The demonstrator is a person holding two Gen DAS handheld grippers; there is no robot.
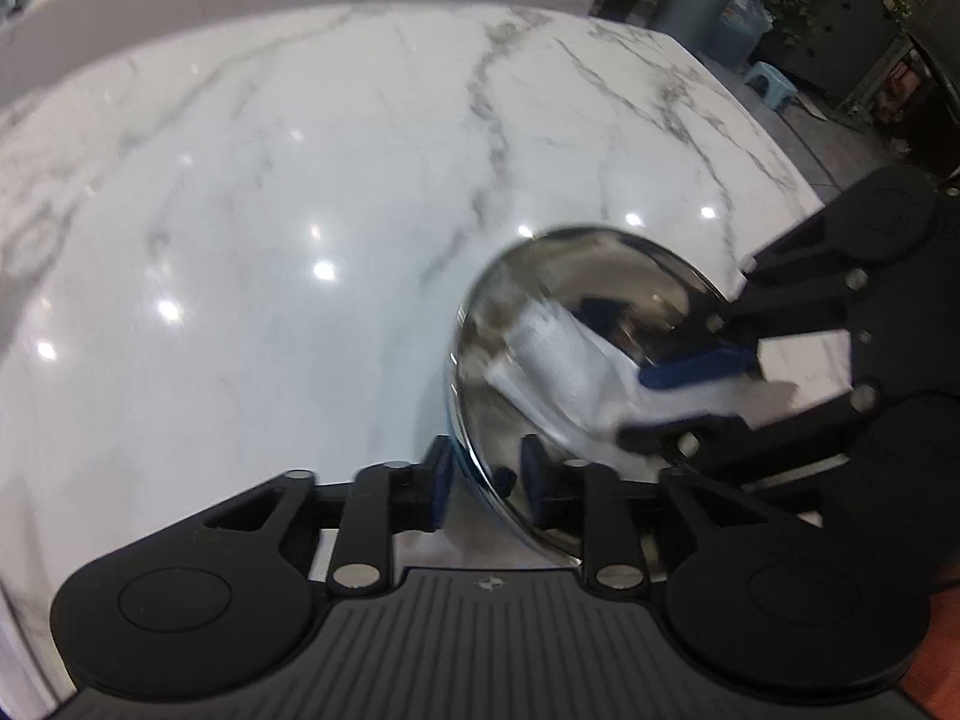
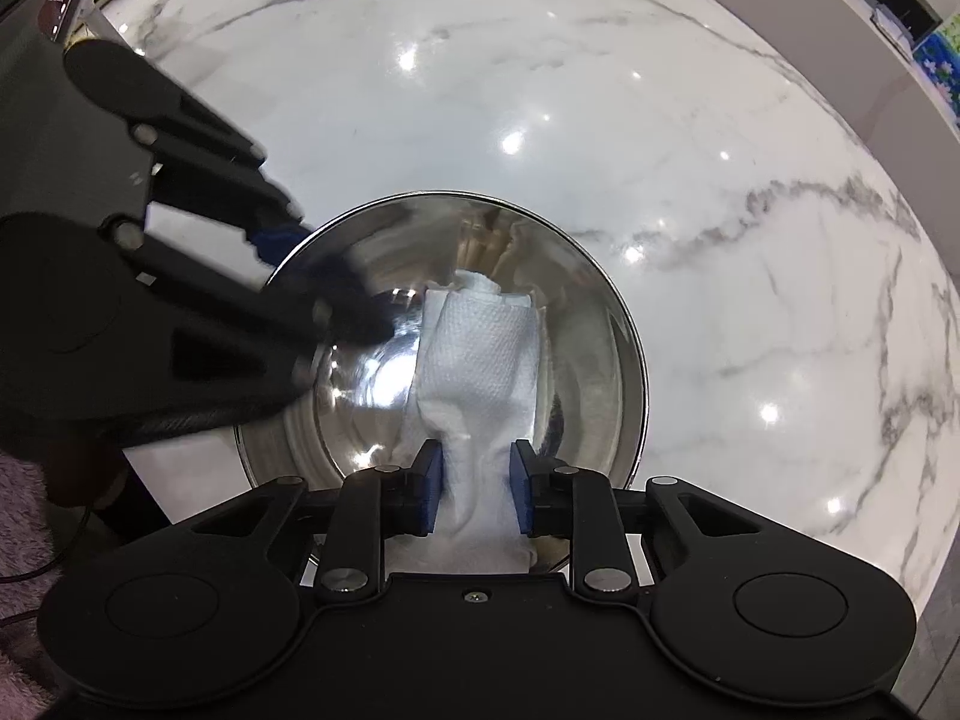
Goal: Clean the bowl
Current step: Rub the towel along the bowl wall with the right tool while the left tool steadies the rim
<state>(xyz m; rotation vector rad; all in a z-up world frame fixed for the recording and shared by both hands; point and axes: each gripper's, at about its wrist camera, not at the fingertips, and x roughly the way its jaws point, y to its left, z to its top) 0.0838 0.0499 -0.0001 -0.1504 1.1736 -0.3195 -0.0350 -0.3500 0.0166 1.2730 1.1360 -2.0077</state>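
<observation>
While left gripper (image 1: 480, 483) jaws are pinching bowl (image 2: 588, 324) rim, right gripper (image 2: 477, 489) jaws are clamping towel (image 2: 480, 354); keep towel pressed, sweeping wall.

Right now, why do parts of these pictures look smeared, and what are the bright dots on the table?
Left wrist view: the paper towel and bowl rim are motion-blurred; ceiling lights glare as dots on the marble table. Right wrist view: the towel is sharp, the left gripper is smeared, and the fisheye lens bends the table edge.
</observation>
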